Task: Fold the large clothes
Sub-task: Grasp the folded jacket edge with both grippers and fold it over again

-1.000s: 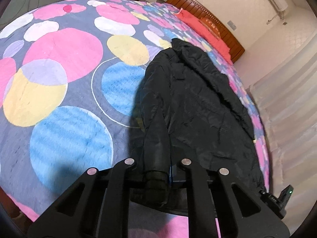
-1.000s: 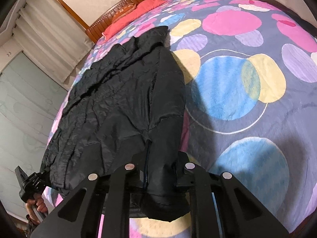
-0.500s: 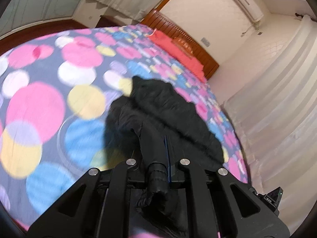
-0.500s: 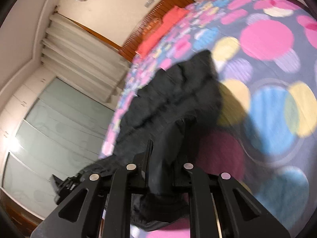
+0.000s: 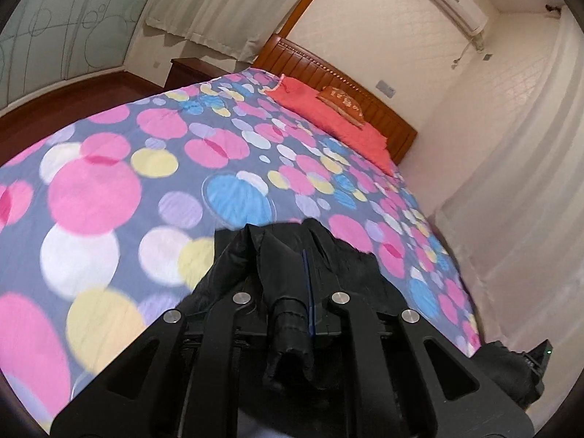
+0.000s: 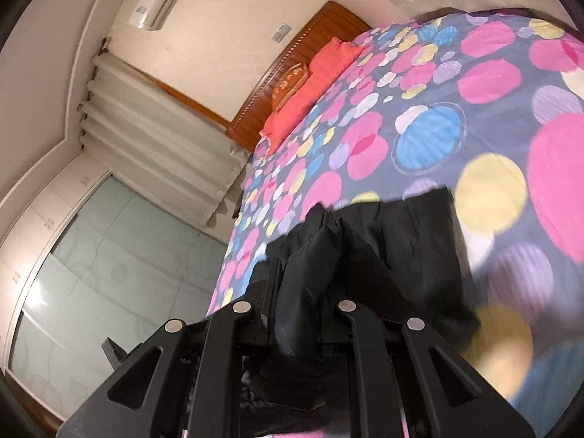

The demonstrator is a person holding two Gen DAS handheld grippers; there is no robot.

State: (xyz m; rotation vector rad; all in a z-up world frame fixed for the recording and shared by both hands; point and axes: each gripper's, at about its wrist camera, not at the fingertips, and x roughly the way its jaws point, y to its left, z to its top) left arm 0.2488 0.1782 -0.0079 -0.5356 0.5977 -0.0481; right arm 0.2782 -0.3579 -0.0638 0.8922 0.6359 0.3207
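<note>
The bed (image 5: 153, 197) carries a dotted quilt and red pillows (image 5: 328, 116) at its headboard. The black jacket (image 5: 292, 255) hangs bunched above the bed's near end. The left gripper (image 5: 292, 314) is clamped on its cloth; the right gripper (image 6: 295, 325) likewise. Only the left view shows a nightstand (image 5: 189, 71) beside the bed; only the right view shows a glass wardrobe (image 6: 120, 273).
</note>
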